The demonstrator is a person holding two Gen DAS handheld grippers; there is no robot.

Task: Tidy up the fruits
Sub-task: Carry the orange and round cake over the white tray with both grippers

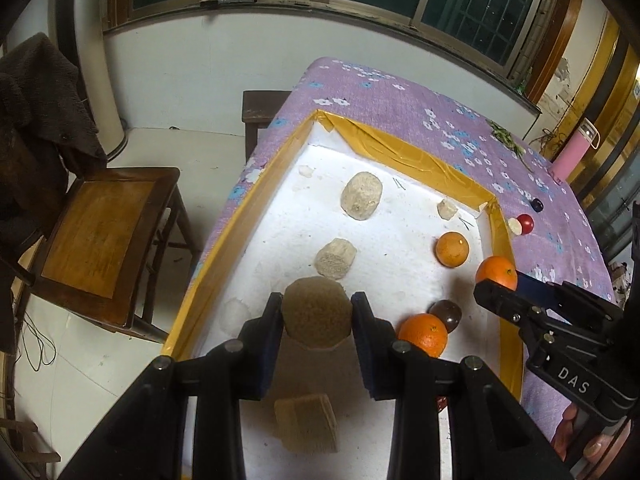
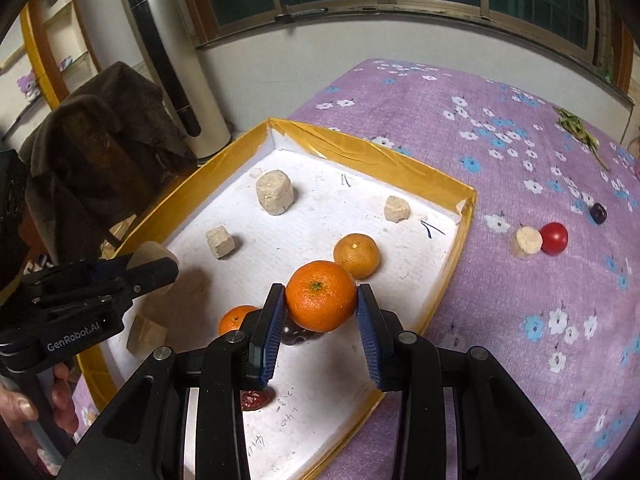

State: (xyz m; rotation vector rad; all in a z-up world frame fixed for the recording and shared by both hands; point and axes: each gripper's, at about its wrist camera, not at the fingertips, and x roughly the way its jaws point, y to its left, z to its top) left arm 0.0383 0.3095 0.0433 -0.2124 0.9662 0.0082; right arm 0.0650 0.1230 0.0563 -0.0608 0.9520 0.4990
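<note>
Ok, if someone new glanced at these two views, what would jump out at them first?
Probably the bright orange pinched in the right tool above the yellow-edged white tray. Next, the tan fibrous chunk clamped in the left tool over the same tray. Off the tray, a red fruit lies on the purple flowered cloth.

The right gripper (image 2: 321,312) clamps a bright orange (image 2: 321,296) between its blue pads, above a white tray (image 2: 436,300) with a yellow taped rim. The tray rests on a purple floral cloth (image 2: 500,320). On the tray floor lie a paler orange (image 2: 356,255), a smaller orange (image 2: 236,318) partly hidden by the left finger, a dark round fruit (image 2: 298,336) beneath the held orange, a red date (image 2: 253,400), and several beige chunks (image 2: 274,193). The left gripper (image 2: 156,268) enters from the left edge, closed on a beige piece (image 2: 150,252). On the cloth, apart from the tray, a red tomato (image 2: 554,238) touches a pale chunk (image 2: 528,242); a dark fruit (image 2: 598,213) lies beyond them.
</note>
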